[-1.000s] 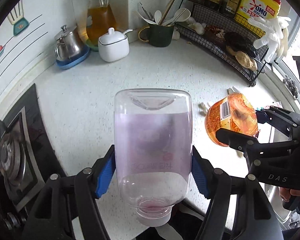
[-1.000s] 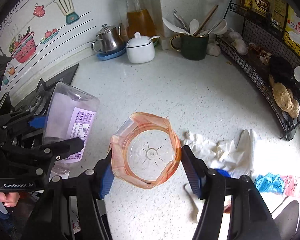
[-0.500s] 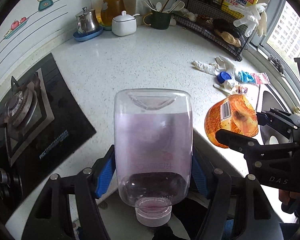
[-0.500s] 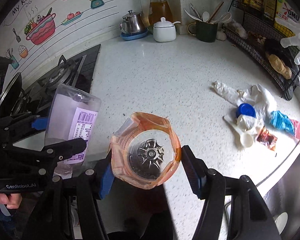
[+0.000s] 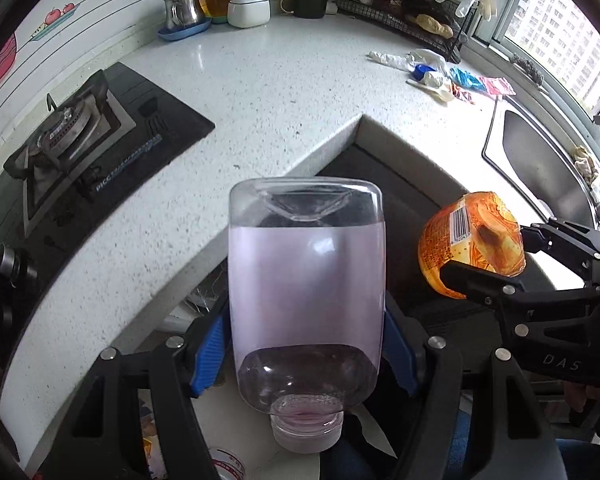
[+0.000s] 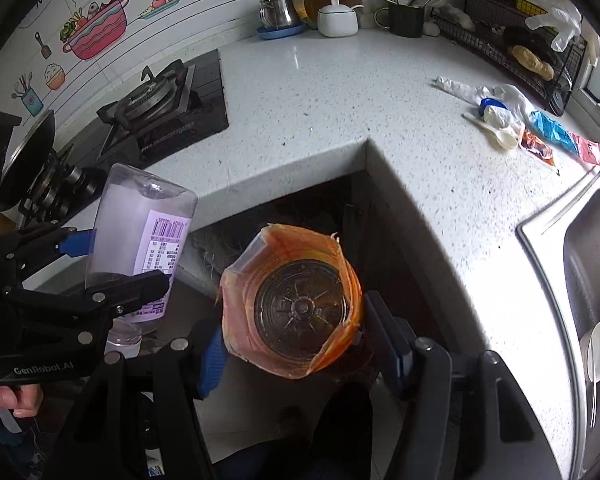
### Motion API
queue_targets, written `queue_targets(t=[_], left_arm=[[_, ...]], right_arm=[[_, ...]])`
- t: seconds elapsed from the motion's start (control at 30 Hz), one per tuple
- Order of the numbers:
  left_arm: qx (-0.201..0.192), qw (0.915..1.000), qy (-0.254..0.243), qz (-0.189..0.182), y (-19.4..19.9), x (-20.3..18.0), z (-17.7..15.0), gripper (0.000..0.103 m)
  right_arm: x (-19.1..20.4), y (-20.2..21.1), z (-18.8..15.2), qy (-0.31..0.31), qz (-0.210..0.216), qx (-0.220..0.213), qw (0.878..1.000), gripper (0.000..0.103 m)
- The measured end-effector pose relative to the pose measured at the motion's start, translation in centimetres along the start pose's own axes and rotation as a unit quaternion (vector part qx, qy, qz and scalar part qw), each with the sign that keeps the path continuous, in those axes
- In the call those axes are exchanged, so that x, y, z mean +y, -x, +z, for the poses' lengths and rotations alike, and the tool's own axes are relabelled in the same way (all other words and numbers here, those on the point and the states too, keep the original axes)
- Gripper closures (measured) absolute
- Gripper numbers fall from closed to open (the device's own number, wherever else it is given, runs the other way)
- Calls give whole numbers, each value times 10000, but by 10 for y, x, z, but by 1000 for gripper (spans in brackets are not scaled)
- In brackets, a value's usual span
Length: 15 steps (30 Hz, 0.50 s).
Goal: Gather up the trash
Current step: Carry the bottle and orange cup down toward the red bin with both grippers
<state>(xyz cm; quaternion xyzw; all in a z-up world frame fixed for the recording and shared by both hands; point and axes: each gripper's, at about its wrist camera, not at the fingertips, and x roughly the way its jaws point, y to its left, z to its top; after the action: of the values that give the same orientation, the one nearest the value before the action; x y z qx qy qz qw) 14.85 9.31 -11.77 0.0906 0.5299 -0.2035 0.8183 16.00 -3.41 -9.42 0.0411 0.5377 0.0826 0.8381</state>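
My left gripper (image 5: 306, 344) is shut on a clear plastic bottle with a pale purple label (image 5: 306, 276), held bottom forward, off the counter's inner corner; the bottle also shows in the right wrist view (image 6: 140, 240). My right gripper (image 6: 296, 340) is shut on a crumpled orange-labelled bottle (image 6: 296, 300), seen bottom-on; the left wrist view shows it (image 5: 472, 244) to the right of the purple bottle. More trash lies on the counter: white gloves (image 6: 488, 94), a blue cap (image 6: 488, 103), a plastic spoon (image 6: 504, 136), a blue wrapper (image 6: 550, 130) and a pink wrapper (image 6: 592, 152).
The white speckled counter (image 6: 340, 92) bends in an L around a dark floor gap below me. A gas hob (image 6: 160, 104) sits left, a steel sink (image 6: 580, 264) right. A kettle (image 6: 278, 10), sugar pot (image 6: 336, 20), utensil mug (image 6: 406, 20) and wire rack (image 6: 512, 46) line the back.
Both grippers have pulled back from over the counter, each still holding its bottle. The counter edge, hob and sink have come into view, and the bottles now hang over the floor gap.
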Motion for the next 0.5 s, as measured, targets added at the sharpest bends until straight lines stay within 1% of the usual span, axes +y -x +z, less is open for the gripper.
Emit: queue_targets(t=[0.07, 0.2, 0.33, 0.5], left_arm=[[82, 10000, -44, 9, -6, -3, -12, 36], [195, 9997, -114, -88, -22, -7, -36, 36], [412, 9989, -150, -164, -54, -10, -56, 36], [481, 9977, -204, -438, -101, -12, -73, 36]], right_arm=[[0, -5, -11, -52, -25, 73, 10000, 43], [-1, -19, -36, -93, -91, 178, 9998, 43], [-5, -43, -59, -202, -190, 330, 9991, 43], [-20, -83, -80, -352, -228, 419, 9982, 43]])
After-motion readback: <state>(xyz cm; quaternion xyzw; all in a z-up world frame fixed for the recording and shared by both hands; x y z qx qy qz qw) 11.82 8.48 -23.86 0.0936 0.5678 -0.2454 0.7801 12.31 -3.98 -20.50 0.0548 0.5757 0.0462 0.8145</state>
